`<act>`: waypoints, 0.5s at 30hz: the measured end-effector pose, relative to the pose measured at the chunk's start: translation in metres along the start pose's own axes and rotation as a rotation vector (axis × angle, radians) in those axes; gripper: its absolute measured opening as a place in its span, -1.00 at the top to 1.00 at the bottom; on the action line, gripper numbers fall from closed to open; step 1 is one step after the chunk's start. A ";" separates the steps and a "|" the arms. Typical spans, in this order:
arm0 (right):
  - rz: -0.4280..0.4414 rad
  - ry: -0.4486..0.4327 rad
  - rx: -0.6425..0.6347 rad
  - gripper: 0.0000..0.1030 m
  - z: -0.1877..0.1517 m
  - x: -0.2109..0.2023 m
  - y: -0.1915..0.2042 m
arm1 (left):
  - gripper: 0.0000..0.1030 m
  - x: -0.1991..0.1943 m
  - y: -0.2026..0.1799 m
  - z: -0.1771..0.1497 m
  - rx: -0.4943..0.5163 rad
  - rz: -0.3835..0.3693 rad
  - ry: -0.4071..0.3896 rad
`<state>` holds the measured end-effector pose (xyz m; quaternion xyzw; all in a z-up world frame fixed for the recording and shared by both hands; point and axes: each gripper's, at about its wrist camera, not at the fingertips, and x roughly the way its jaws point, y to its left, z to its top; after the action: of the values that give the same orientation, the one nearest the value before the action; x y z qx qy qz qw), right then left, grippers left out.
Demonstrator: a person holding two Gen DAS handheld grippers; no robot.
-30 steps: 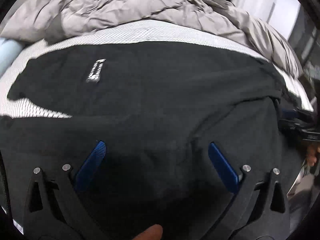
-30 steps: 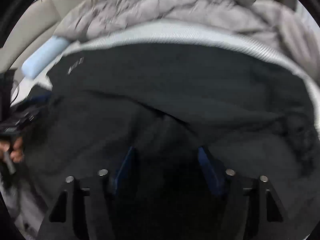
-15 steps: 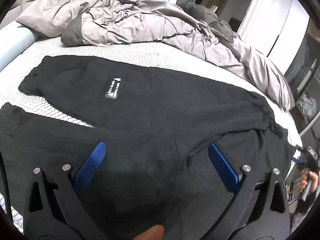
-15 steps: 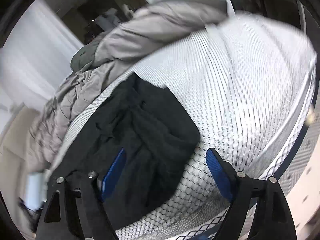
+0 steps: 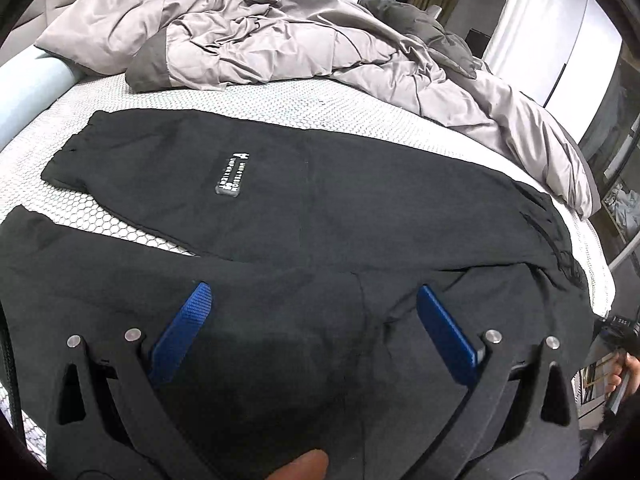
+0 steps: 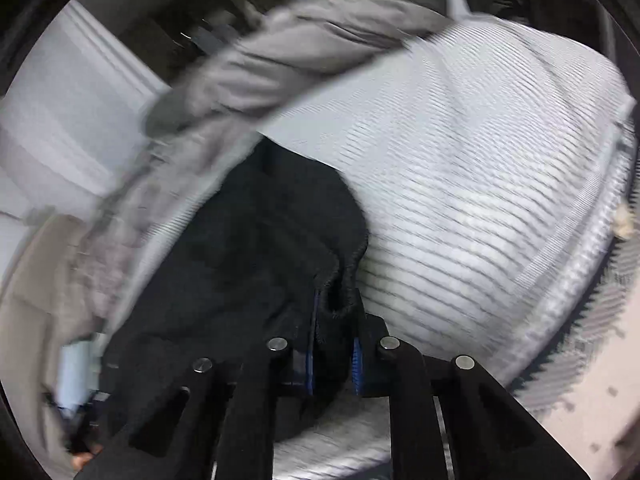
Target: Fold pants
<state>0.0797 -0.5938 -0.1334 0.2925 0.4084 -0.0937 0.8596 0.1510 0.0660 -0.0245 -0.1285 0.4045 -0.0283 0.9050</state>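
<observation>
Black pants (image 5: 328, 208) lie spread across the white mattress (image 5: 280, 108), legs toward the left, waistband at the right; a white label (image 5: 232, 174) shows on the far leg. My left gripper (image 5: 312, 320) is open above the near leg, its blue fingers (image 5: 184, 328) apart with nothing between them. My right gripper (image 6: 334, 336) is shut on the waistband edge of the pants (image 6: 260, 264) at the mattress (image 6: 480, 200) side. The right wrist view is blurred.
A crumpled grey duvet (image 5: 300, 36) is piled at the back of the bed; it also shows in the right wrist view (image 6: 304, 64). A pale blue bolster (image 5: 32, 80) lies at the far left. White curtains (image 5: 532, 28) hang behind.
My right gripper has swung to the waistband end and closed on the pants edge. My left gripper has pulled back and up, so more of the bed shows.
</observation>
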 end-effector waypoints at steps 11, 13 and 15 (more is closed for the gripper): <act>0.125 -0.200 0.045 -0.04 0.006 -0.046 0.004 | -0.98 -0.045 0.037 0.010 -0.084 -0.006 -0.089; 0.124 -0.211 0.015 -0.05 0.005 -0.048 0.016 | -0.98 -0.063 0.057 0.010 -0.120 0.008 -0.127; 0.143 -0.194 0.012 -0.18 0.002 -0.047 0.021 | -0.98 -0.086 0.093 -0.001 -0.173 0.062 -0.186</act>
<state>0.0589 -0.5812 -0.0879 0.3157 0.3008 -0.0623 0.8977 0.0877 0.1688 0.0141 -0.1956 0.3238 0.0470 0.9245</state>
